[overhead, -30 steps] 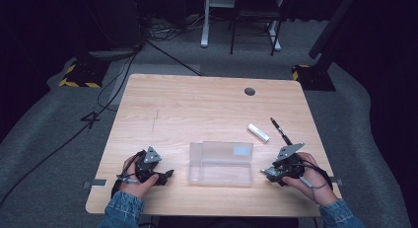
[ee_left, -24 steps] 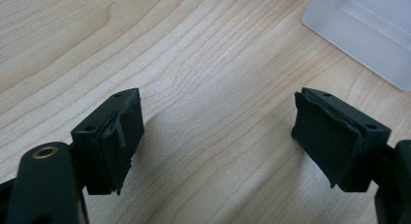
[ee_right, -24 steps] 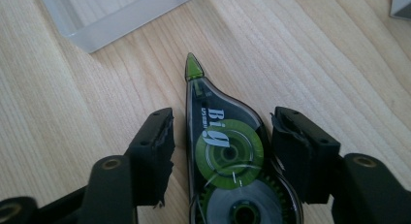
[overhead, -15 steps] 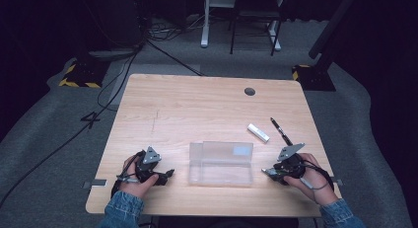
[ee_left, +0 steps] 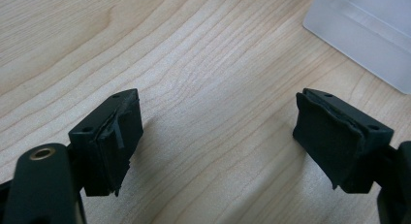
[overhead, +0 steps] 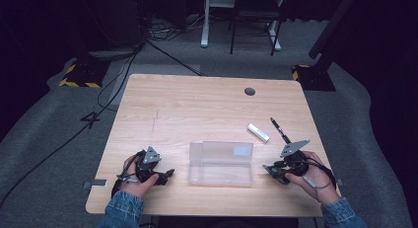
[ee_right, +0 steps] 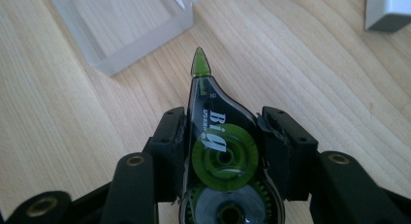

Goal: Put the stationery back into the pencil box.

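Observation:
My right gripper (ee_right: 220,124) is shut on a green see-through correction tape roller (ee_right: 213,141), whose tip points at the clear box (ee_right: 121,25); its jaws have just been closing on the roller. In the high view the right gripper (overhead: 270,170) rests on the table right of the clear plastic box (overhead: 222,164). Left of the box, my left gripper (overhead: 167,173) lies on the wood. Its jaws have just been opening, and bare wood lies between them in the left gripper view (ee_left: 218,136), with a box corner (ee_left: 363,30) beyond.
A white eraser-like block (overhead: 258,132) and a black pen (overhead: 279,130) lie on the wooden table (overhead: 197,109) behind the right hand. A dark round hole (overhead: 250,92) sits near the far edge. Cables and chair legs stand on the floor beyond.

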### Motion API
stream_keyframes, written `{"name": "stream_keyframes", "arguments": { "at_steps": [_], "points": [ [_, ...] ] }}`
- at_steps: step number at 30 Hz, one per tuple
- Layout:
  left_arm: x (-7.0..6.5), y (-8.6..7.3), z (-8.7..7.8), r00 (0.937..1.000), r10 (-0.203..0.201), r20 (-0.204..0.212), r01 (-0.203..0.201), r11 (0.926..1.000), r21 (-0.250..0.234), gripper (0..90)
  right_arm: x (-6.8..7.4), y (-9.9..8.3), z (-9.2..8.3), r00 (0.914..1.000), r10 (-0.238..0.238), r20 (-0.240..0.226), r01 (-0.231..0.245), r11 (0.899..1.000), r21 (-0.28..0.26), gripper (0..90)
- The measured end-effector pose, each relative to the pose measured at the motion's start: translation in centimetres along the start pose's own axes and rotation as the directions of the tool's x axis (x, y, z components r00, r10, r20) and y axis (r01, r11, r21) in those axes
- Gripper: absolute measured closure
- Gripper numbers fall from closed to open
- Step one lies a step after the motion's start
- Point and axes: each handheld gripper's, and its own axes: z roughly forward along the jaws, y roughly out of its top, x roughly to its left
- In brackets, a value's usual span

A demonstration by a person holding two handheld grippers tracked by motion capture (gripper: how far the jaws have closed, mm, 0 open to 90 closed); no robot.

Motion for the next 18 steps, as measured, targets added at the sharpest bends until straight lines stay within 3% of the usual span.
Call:
{"name": "stream_keyframes", "arguments": {
  "at_steps": [9,12,18],
  "points": [
    [0.0,0.0,0.0,1.0,0.001,0.002,-0.001,1.0,0.002,17.7,0.7,2.1,-1.5,0.9997,-0.02,-0.017,0.019,0.998,-0.062,53.2],
    [0.0,0.0,0.0,1.0,0.0,0.002,0.0,1.0,0.002,17.6,1.0,3.3,-2.5,0.9992,-0.038,-0.013,0.036,0.994,-0.107,53.2],
    [0.0,0.0,0.0,1.0,0.001,0.002,-0.001,1.0,0.003,17.6,1.7,5.0,-3.3,0.9974,-0.069,-0.02,0.066,0.987,-0.148,53.2]
  ]
}}
